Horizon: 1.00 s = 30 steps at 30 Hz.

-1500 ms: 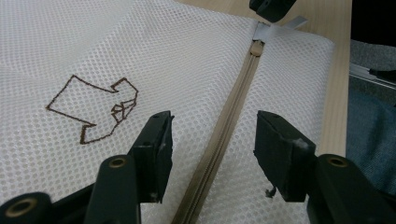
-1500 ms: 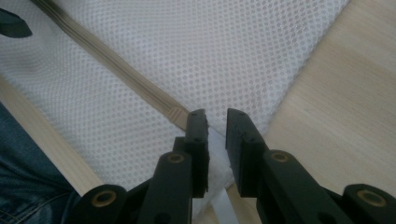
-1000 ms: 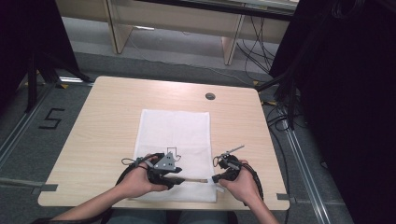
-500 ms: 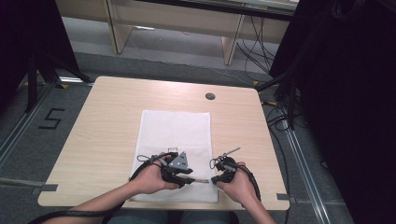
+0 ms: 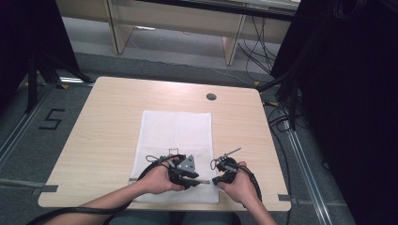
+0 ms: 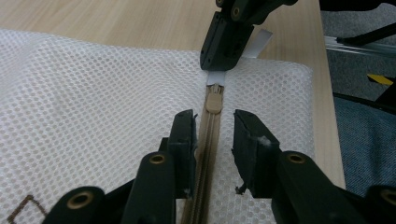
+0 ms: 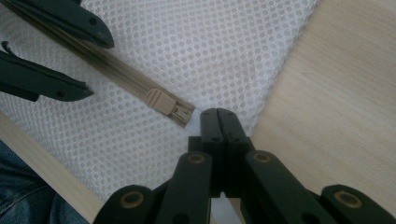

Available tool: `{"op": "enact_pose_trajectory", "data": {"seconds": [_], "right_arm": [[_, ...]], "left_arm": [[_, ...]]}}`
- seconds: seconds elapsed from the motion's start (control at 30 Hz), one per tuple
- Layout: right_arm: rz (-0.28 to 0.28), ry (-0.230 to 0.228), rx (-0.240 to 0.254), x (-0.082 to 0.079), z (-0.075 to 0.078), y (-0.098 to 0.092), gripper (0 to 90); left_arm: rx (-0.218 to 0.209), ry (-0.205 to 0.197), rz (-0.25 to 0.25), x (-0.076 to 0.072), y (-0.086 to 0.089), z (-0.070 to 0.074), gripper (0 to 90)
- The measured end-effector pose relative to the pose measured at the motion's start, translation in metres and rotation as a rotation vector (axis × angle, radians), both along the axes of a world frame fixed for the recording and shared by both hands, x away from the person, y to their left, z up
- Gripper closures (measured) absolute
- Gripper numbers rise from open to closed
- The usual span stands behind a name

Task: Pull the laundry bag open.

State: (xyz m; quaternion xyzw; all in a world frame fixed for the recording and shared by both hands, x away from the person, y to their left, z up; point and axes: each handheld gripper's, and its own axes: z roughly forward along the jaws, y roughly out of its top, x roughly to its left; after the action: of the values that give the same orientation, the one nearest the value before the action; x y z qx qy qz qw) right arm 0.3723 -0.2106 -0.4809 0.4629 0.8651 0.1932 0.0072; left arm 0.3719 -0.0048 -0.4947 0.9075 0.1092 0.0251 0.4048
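Note:
A white mesh bag [image 5: 176, 133] lies flat on the wooden table [image 5: 108, 126]. Its beige zipper [image 6: 208, 135] runs along the near edge, with the zipper pull [image 6: 213, 100] close to the bag's right end. My left gripper [image 6: 215, 122] is open, one jaw on each side of the zipper just behind the pull. My right gripper [image 7: 220, 114] is shut on a white tab [image 6: 260, 39] at the bag's corner, right past the zipper's end. In the high view the left gripper [image 5: 187, 171] and right gripper [image 5: 219, 177] sit close together at the bag's near edge.
A round cable hole [image 5: 211, 96] sits at the table's far right. The table's near edge [image 5: 141, 204] is just under the person's hands. Dark equipment and cables [image 5: 281, 112] stand to the right, and desk legs [image 5: 232, 44] rise behind.
My left gripper has slid right along the zipper toward the right gripper and now straddles it near the pull. The right gripper has stayed at the bag's corner.

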Motion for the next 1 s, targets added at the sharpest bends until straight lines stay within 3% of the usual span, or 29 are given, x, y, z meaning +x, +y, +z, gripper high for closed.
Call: {"op": "enact_pose_trajectory", "data": {"seconds": [0.1, 0.37, 0.63, 1.0], "right_arm": [[-0.021, 0.011, 0.001, -0.001, 0.001, 0.000, 90.0], [-0.012, 0.003, -0.001, -0.001, 0.000, 0.000, 90.0], [-0.020, 0.010, 0.004, 0.000, 0.000, -0.001, 90.0], [-0.022, 0.011, 0.003, 0.000, 0.000, 0.000, 90.0]], "left_arm": [[0.012, -0.005, -0.014, 0.001, -0.004, -0.001, 70.8], [0.021, -0.006, -0.028, 0.005, -0.016, -0.006, 72.5], [0.015, 0.023, -0.021, 0.008, -0.026, -0.010, 74.9], [0.034, 0.021, -0.025, 0.008, -0.033, -0.011, 77.7]]}}
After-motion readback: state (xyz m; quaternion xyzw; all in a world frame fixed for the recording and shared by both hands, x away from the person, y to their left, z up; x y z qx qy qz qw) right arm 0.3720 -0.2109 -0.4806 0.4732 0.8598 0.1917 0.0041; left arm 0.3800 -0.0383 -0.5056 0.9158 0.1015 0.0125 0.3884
